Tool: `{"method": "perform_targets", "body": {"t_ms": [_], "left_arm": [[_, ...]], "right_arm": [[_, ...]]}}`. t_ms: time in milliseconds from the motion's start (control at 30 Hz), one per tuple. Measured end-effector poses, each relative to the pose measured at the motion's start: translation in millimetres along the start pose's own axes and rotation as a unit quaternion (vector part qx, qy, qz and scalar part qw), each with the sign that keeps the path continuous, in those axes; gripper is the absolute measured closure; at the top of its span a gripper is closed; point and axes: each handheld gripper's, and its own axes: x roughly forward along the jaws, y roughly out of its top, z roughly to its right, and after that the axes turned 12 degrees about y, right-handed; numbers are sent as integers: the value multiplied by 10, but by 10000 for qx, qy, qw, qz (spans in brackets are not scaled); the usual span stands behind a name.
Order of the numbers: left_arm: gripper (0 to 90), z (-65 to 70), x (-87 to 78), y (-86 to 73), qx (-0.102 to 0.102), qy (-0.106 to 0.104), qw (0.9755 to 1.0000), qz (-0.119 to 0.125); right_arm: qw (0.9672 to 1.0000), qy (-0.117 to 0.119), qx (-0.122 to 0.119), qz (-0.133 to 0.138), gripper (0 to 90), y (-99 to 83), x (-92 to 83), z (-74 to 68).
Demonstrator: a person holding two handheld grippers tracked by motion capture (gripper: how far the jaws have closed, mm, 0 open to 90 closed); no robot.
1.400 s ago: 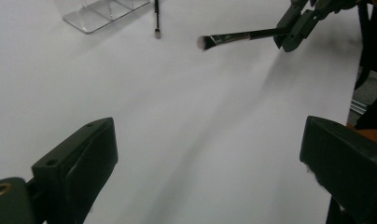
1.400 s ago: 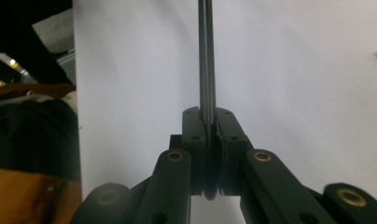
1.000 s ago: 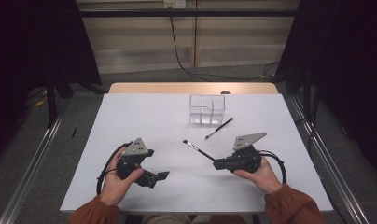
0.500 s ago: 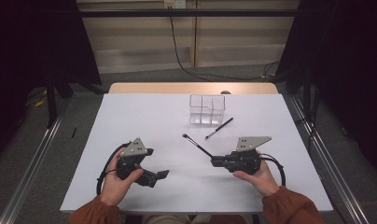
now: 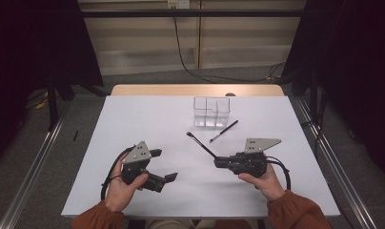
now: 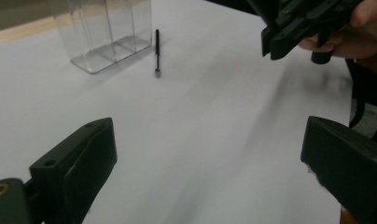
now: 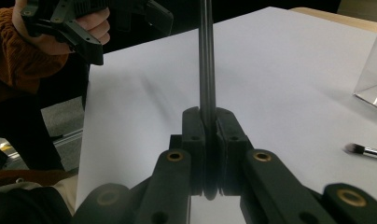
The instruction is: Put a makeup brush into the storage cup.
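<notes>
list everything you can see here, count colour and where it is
held brush: 1, black, clamped between the jaws of the right gripper, its tip pointing up-left over the middle of the table
loose brush: 1, black, lying on the table just in front of the organiser, apart from it
organiser: 1, clear plastic with compartments, at the far middle of the table, looks empty
table: 1, white top with a wooden strip along the far edge
wall cable: 1, black, hanging down the wall behind the table
left gripper: 1, black with a grey plate, near left of the table, jaws wide open, nothing between them
right gripper: 1, black with a grey plate, near right, shut on the held brush
hands and sleeves: 2, rust-orange sleeves, at the near edge
</notes>
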Motion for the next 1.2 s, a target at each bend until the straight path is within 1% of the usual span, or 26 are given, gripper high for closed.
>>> {"method": "perform_targets", "body": {"t_ms": [67, 133, 167, 233, 300, 367, 467, 600, 667, 700, 733, 767, 800, 867, 900, 1000, 1033, 1067, 1100, 1167, 1200], "left_arm": [[34, 12, 18, 17, -21, 17, 9999, 112], [31, 29, 39, 31, -109, -56, 9997, 190], [31, 32, 43, 40, -86, -64, 9998, 162], [31, 48, 66, 45, -150, -96, 9997, 195], [34, 65, 82, 54, -138, -75, 9997, 201], [31, 83, 102, 65, -167, -108, 9995, 265], [31, 102, 133, 88, -130, -82, 9992, 369], [38, 117, 181, 120, -154, -47, 9983, 552], [37, 127, 211, 140, -189, -101, 9983, 541], [37, 127, 226, 154, -190, -176, 9984, 496], [37, 136, 247, 164, -233, -207, 9980, 551], [38, 141, 257, 180, -226, -237, 9981, 529], [37, 157, 274, 193, -232, -208, 9978, 582], [40, 173, 292, 222, -204, -256, 9978, 576], [39, 181, 304, 237, -158, -275, 9978, 587], [40, 228, 354, 277, -134, -403, 9965, 714], [40, 237, 370, 288, -81, -455, 9964, 716], [40, 247, 386, 296, -71, -512, 9959, 738], [40, 260, 407, 306, -107, -517, 9959, 739], [59, 275, 447, 324, -78, -460, 9964, 707], [69, 281, 467, 332, -97, -463, 9962, 737]], "right_arm": [[10000, 24, 11, -9, 836, 4, 1, -6], [10000, 40, -3, 4, 836, 10, 1, -13], [10000, 49, -11, 4, 836, 13, 0, -17], [10000, 58, -10, 23, 836, 14, -3, -16], [10000, 44, -18, 28, 836, 13, -3, -15], [10000, 54, -17, 16, 836, 12, 2, -17], [10000, 59, -28, 3, 836, 14, 9, -20], [10000, 71, -27, 0, 836, 18, 19, -22], [10000, 67, -22, 20, 836, 18, 22, -23], [10000, 75, -20, 18, 836, 19, 22, -22], [10000, 74, -21, 16, 836, 20, 23, -23], [10000, 74, -18, 23, 836, 20, 24, -23], [10000, 85, -21, 26, 836, 21, 25, -23], [10000, 79, -24, 29, 836, 21, 27, -25], [10000, 82, -22, 35, 836, 22, 28, -26], [9999, 93, -40, 47, 835, 25, 30, -32], [9999, 100, -50, 33, 835, 26, 31, -33], [9999, 98, -68, 9, 836, 26, 34, -34], [9999, 103, -71, 4, 836, 23, 36, -34], [9999, 114, -72, 5, 836, 23, 43, -34], [9999, 114, -75, 10, 836, 23, 46, -34]]}}
